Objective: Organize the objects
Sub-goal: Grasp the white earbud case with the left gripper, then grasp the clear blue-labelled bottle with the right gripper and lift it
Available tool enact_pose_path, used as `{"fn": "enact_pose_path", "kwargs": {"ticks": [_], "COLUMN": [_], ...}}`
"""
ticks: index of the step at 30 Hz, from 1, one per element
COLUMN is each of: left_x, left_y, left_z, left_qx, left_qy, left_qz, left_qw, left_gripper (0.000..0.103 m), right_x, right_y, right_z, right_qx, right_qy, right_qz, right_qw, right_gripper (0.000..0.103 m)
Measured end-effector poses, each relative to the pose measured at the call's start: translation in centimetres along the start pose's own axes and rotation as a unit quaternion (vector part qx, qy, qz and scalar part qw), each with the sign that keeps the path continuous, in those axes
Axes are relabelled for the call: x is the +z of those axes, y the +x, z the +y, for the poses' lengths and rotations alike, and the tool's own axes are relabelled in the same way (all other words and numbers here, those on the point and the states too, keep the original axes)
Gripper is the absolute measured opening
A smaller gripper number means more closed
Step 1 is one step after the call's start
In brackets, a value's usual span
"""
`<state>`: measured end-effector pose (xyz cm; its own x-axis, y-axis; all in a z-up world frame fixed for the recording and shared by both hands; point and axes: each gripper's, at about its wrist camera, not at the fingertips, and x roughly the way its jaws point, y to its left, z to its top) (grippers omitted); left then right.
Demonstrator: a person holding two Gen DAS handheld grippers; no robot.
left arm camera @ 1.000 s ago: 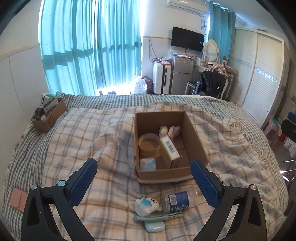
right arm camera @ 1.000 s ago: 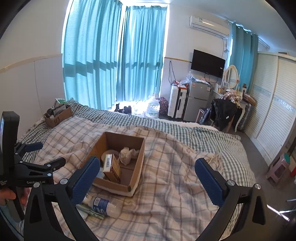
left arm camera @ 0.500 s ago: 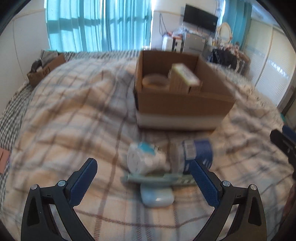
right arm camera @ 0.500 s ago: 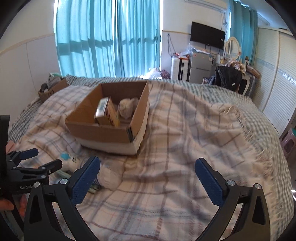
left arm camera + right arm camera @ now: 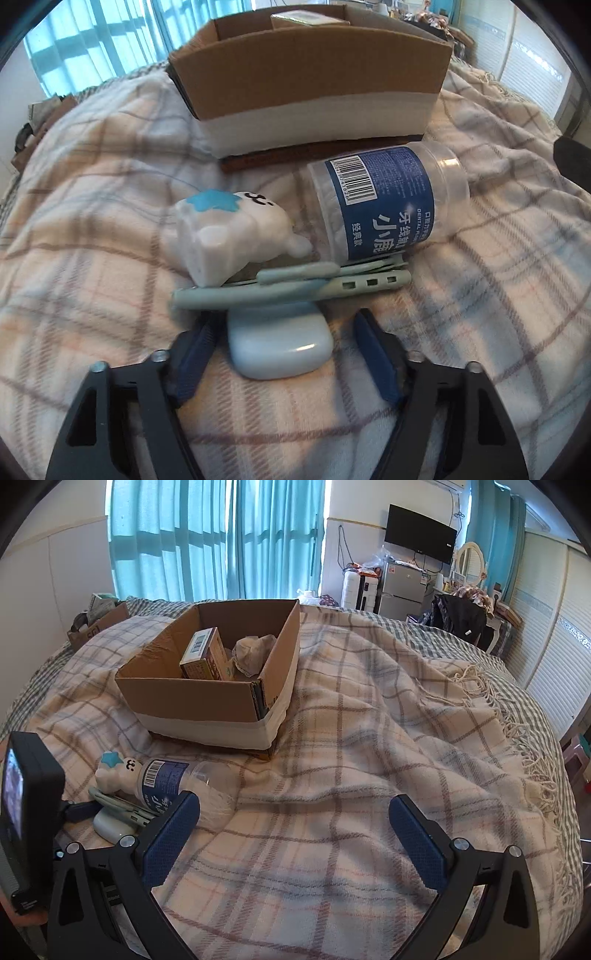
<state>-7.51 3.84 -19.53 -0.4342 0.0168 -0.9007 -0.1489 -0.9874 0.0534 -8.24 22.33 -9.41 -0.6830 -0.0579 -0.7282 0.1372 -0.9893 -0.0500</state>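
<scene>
A pale blue earbud case [image 5: 279, 349] lies on the plaid blanket, between the fingers of my left gripper [image 5: 284, 338], which is open around it with gaps on both sides. Beyond it lie a green toothbrush [image 5: 291, 288], a white bear figurine [image 5: 231, 234] and a clear dental floss jar with a blue label [image 5: 388, 201]. A cardboard box [image 5: 314, 70] stands behind them. My right gripper [image 5: 295, 829] is open and empty above the blanket; its view shows the box [image 5: 207, 701], the jar [image 5: 173, 781] and the case [image 5: 109, 825].
The box holds a small carton [image 5: 203, 655] and crumpled paper [image 5: 255, 651]. A second cardboard box [image 5: 98, 626] sits at the bed's far left. A fridge [image 5: 400, 589], suitcase and wardrobe stand beyond the bed. The blanket's fringe edge [image 5: 528, 738] runs on the right.
My left gripper has dropped down and forward to the blanket, its fingers narrowing around the earbud case. My right gripper has lowered toward the blanket and stayed open.
</scene>
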Motion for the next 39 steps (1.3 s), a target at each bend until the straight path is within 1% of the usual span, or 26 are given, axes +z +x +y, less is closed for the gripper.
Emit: {"fn": "enact_pose_path", "kwargs": {"ticks": [1, 2, 5, 10, 12, 14, 16, 18, 20, 22, 23, 24, 26, 28, 32, 36, 39], "left_x": [-0.1, -0.2, -0.5, -1.1, -1.1, -1.1, -0.9, 0.4, 1.7, 2.6, 3.0, 3.4, 4.1, 4.4, 3.8, 3.3, 3.1], "left_y": [0.0, -0.2, -1.3, -3.7, -5.2, -6.9, -9.1, -10.1, -10.9, -10.9, -10.7, -10.3, -9.2, -8.1, -6.3, -5.6, -5.2], "left_z": [0.0, 0.1, 0.4, 1.6, 2.1, 2.6, 3.5, 4.7, 5.2, 6.1, 6.8, 7.5, 8.5, 9.2, 9.6, 9.7, 9.9], "left_qx": [0.001, -0.004, -0.023, -0.066, -0.078, -0.084, -0.095, -0.09, -0.065, -0.051, -0.048, -0.043, -0.028, -0.018, -0.007, -0.008, -0.008], "left_qy": [-0.002, -0.004, -0.014, -0.054, -0.067, -0.081, -0.093, -0.094, -0.089, -0.088, -0.094, -0.099, -0.113, -0.115, -0.111, -0.113, -0.117], "left_qz": [0.0, 0.0, -0.005, -0.018, -0.031, -0.053, -0.087, -0.109, -0.128, -0.131, -0.137, -0.137, -0.134, -0.127, -0.114, -0.11, -0.107], "left_qw": [1.0, 1.0, 0.9996, 0.9962, 0.9942, 0.9918, 0.9873, 0.9855, 0.9856, 0.9861, 0.9849, 0.9847, 0.9842, 0.985, 0.9872, 0.9875, 0.9874], "left_gripper": [0.054, 0.053, 0.053, 0.053, 0.053, 0.053, 0.053, 0.053, 0.053, 0.053, 0.053, 0.053, 0.053, 0.053, 0.053, 0.053, 0.053], "right_x": [0.0, 0.0, -0.1, 0.0, 0.1, 0.4, 0.6, 0.9, 1.3, 1.7, 1.9, 2.0, 2.0, 1.9, 1.6, 1.3, 1.2], "right_y": [0.0, 0.0, 0.0, -0.5, -0.9, -1.3, -1.5, -1.6, -1.5, -1.2, -0.9, -0.5, 0.9, 2.2, 4.1, 5.8, 6.6], "right_z": [0.0, 0.0, 0.1, -0.2, -0.3, -0.3, 0.2, 0.7, 1.5, 2.3, 2.8, 3.5, 4.8, 6.1, 8.1, 9.3, 9.9], "right_qx": [-0.001, -0.001, -0.003, 0.002, 0.006, 0.013, 0.016, 0.014, 0.019, 0.034, 0.038, 0.04, 0.048, 0.056, 0.034, 0.019, 0.019], "right_qy": [0.0, -0.001, -0.002, 0.008, 0.014, 0.018, 0.015, 0.01, 0.011, 0.02, 0.023, 0.022, 0.018, 0.017, -0.001, -0.013, -0.017], "right_qz": [0.0, 0.0, 0.0, -0.004, -0.011, -0.012, -0.009, -0.007, -0.002, 0.005, 0.011, 0.018, 0.046, 0.067, 0.084, 0.1, 0.108], "right_qw": [1.0, 1.0, 1.0, 1.0, 1.0, 1.0, 1.0, 1.0, 1.0, 0.999, 0.999, 0.999, 0.998, 0.996, 0.996, 0.995, 0.994], "right_gripper": [0.103, 0.103, 0.103, 0.103, 0.103, 0.103, 0.103, 0.103, 0.103, 0.103, 0.103, 0.103, 0.103, 0.103, 0.103, 0.103, 0.103]}}
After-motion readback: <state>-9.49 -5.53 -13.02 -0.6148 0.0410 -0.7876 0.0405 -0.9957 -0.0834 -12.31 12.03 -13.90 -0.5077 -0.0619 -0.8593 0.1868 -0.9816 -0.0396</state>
